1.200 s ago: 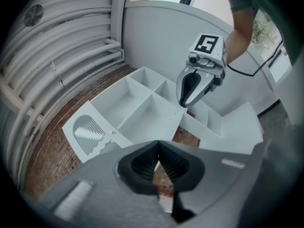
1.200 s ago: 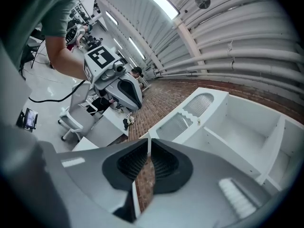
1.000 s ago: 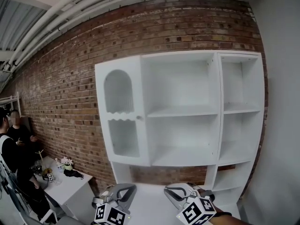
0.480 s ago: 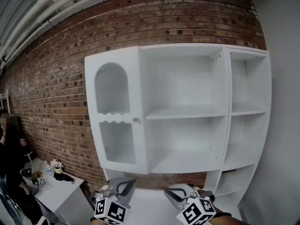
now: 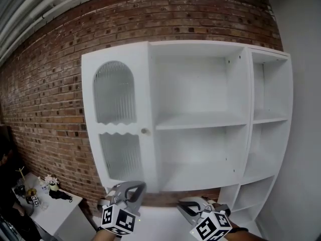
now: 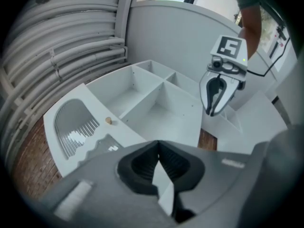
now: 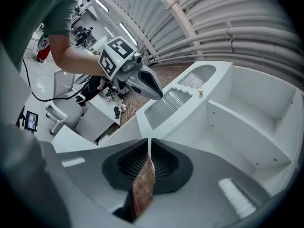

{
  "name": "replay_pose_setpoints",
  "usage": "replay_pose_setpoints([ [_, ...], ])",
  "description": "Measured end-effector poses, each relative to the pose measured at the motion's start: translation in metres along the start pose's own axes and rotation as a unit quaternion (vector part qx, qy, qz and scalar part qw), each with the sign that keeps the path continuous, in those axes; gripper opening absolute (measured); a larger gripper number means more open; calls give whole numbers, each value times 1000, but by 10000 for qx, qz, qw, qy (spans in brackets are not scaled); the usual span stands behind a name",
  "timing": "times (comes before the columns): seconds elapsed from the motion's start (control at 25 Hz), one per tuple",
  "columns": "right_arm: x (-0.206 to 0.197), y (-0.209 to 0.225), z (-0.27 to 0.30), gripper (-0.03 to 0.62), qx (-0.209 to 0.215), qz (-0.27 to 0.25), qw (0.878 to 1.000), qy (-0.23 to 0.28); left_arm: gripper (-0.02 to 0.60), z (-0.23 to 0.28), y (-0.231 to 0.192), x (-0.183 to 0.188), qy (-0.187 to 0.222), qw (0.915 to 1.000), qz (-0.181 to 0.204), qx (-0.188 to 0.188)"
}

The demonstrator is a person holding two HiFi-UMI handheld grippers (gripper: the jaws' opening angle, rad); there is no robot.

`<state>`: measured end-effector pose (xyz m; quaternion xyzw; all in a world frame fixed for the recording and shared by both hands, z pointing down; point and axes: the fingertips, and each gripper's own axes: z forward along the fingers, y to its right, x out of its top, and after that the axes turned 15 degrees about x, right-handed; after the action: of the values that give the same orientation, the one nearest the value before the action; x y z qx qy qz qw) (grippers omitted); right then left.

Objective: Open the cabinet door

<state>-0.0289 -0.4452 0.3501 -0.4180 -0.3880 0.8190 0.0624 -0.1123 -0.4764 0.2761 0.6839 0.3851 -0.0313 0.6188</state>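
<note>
Below the wall cabinet (image 5: 200, 119) | cabinet door (image 5: 115, 129) closed, at its left side; knob (image 5: 145, 131) on door's right edge | knob lies above and ahead of left gripper (image 5: 131, 191), the nearer one; right gripper (image 5: 186, 206) farther right | both grippers' jaws together, empty

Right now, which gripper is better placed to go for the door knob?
Probably left. The left gripper sits almost straight below the knob on the closed door; the right gripper is under the open shelves.
</note>
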Motion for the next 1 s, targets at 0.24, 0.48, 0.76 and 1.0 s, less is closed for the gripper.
replay_pose_setpoints([
  [0.24, -12, 18, 9, 26, 41, 23, 10000, 19, 3, 46, -48, 16, 89, 9982, 46, 597],
  [0.48, -33, 42, 7, 28, 100, -19, 9999, 68, 58, 99, -103, 32, 34, 9896, -2, 1436],
  [0.76, -54, 55, 14, 28, 200, -28, 9997, 123, 140, 135, -122, 34, -75, 9843, -20, 1763],
  [1.0, -62, 60, 20, 28, 328, -78, 9993, 135, 71, 148, -128, 34, -81, 9810, -22, 1938],
])
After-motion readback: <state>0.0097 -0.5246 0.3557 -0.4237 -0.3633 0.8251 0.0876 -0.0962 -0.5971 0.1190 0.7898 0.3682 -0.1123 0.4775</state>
